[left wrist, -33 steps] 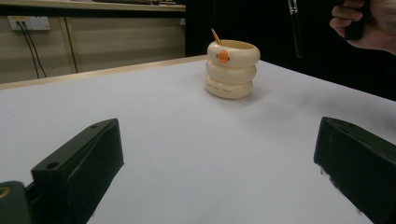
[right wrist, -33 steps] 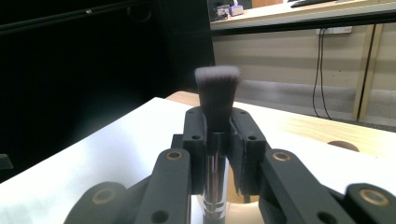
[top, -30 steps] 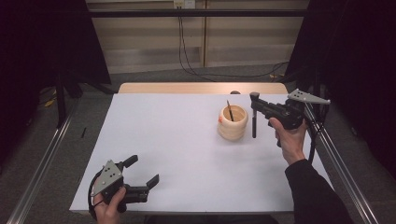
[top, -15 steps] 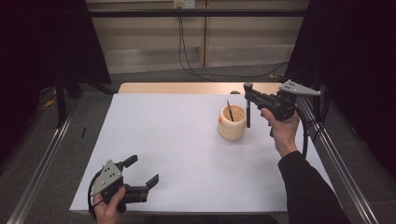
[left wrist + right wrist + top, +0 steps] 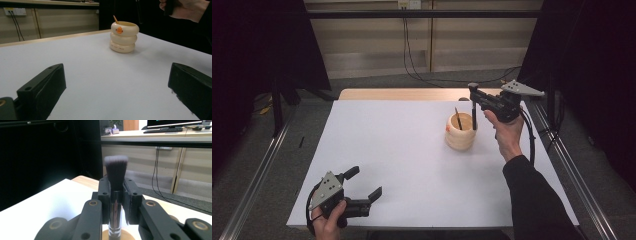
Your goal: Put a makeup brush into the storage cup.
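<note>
1. The left gripper [image 5: 362,192] rests at the counter's [image 5: 392,150] near left corner, its fingers [image 5: 42,90] spread wide with nothing between them.
2. The cream holder [image 5: 460,131], shaped like three stacked rings with a small orange knob on its side, stands right of centre. It looks rigid and fairly light, so it could tip if knocked. One thin stick [image 5: 458,118] leans inside it.
3. The right gripper [image 5: 473,92] hovers just above the holder's right rim, its fingers [image 5: 103,192] clamped on the makeup brush [image 5: 115,192].
4. The brush hangs upright, bristles up, its lower end over the holder. It is probably light and stiff, with a smooth, shiny ferrule that may slip; the firm ferrule is the best grip, not the soft bristles.
5. Count: two grippers, one holder, one brush, one stick.
</note>
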`<state>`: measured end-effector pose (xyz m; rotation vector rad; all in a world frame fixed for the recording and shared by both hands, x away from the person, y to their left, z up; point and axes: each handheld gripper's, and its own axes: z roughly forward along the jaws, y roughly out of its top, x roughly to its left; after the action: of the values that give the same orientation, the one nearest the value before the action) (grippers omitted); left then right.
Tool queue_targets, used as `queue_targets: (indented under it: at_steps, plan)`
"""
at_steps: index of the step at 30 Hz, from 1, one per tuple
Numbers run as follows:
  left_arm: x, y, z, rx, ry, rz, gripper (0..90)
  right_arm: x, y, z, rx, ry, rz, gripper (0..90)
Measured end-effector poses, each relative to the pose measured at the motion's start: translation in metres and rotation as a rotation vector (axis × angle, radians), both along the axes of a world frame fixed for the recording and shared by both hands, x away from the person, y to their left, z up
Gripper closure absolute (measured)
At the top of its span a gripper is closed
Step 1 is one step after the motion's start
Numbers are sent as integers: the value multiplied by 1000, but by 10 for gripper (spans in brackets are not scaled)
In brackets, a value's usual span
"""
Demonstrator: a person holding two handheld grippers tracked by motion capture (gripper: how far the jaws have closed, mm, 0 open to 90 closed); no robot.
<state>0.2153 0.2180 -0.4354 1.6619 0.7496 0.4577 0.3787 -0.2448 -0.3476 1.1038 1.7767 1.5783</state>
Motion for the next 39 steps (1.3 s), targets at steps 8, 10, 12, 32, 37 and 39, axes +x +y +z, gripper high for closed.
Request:
queue_targets:
  at_steps: [8, 10, 12, 32, 37, 39]
  plan:
    - [0, 1, 0, 3, -8, -9, 12, 8, 7, 1, -4, -2, -3, 781]
    - [0, 0, 0, -2, -7, -8, 13, 10, 8, 0, -5, -4, -3, 781]
    - [0, 1, 0, 3, -7, -11, 13, 12, 9, -1, -3, -3, -3, 781]
    - [-1, 1, 0, -1, 8, -7, 12, 16, 23, -13, -4, 3, 15, 781]
    - [-1, 1, 0, 3, 6, -11, 12, 18, 25, -21, -15, 19, 17, 781]
    - [-1, 1, 0, 2, 8, -11, 13, 18, 26, -25, -17, 20, 17, 780]
